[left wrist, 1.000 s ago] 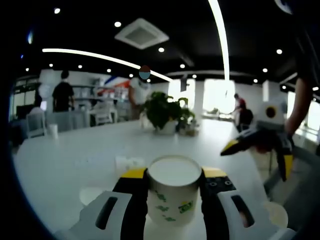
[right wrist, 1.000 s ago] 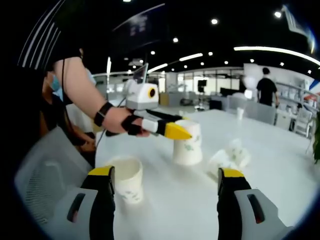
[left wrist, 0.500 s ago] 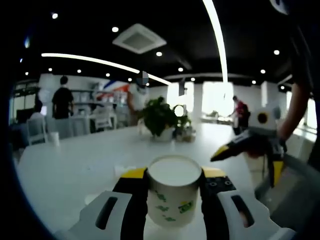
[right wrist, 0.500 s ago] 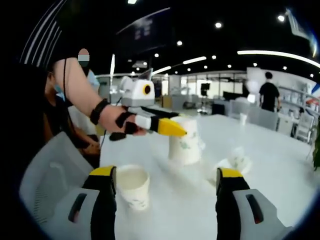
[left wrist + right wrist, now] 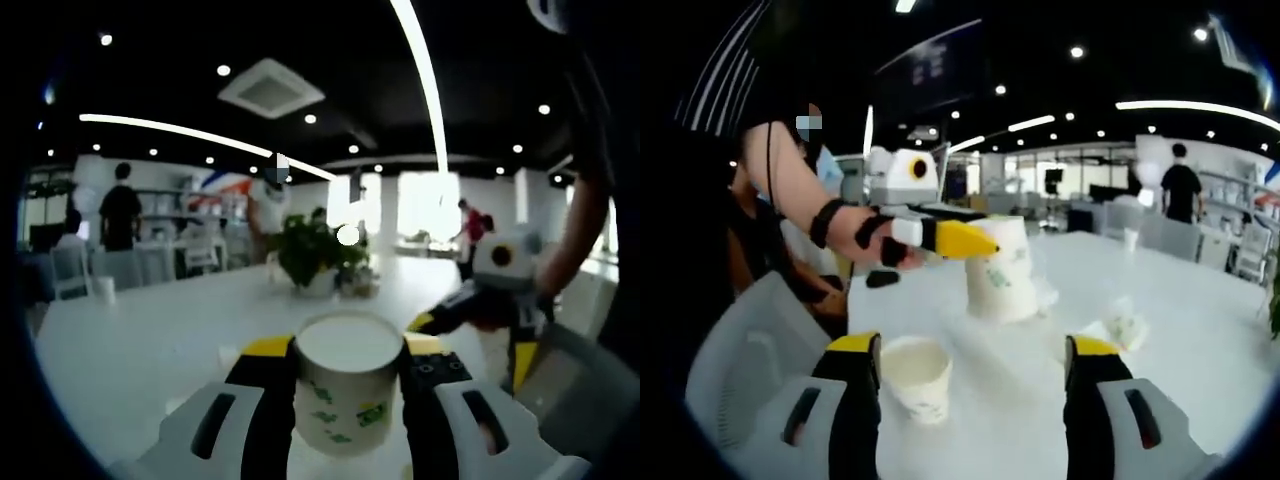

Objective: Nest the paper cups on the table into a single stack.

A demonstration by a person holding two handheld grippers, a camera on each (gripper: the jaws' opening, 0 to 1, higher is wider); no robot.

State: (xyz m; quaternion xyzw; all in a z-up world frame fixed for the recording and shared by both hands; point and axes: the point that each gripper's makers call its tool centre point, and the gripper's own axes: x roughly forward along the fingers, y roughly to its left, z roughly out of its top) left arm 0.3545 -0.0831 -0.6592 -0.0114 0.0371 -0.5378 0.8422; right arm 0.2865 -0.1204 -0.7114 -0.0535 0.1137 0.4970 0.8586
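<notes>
Left gripper view, paper cup [image 5: 349,385] clamped between left tool [image 5: 349,372] jaws

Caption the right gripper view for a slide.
Left gripper holds a printed white paper cup above the white table; another cup stands below.

The left gripper [image 5: 975,240] carries yellow-tipped jaws on black arms and a white housing. The right gripper [image 5: 970,350] has the same yellow tips above black fingers [image 5: 855,400] with pale grey slotted shells. A black strap rings the person's wrist [image 5: 826,220].
</notes>
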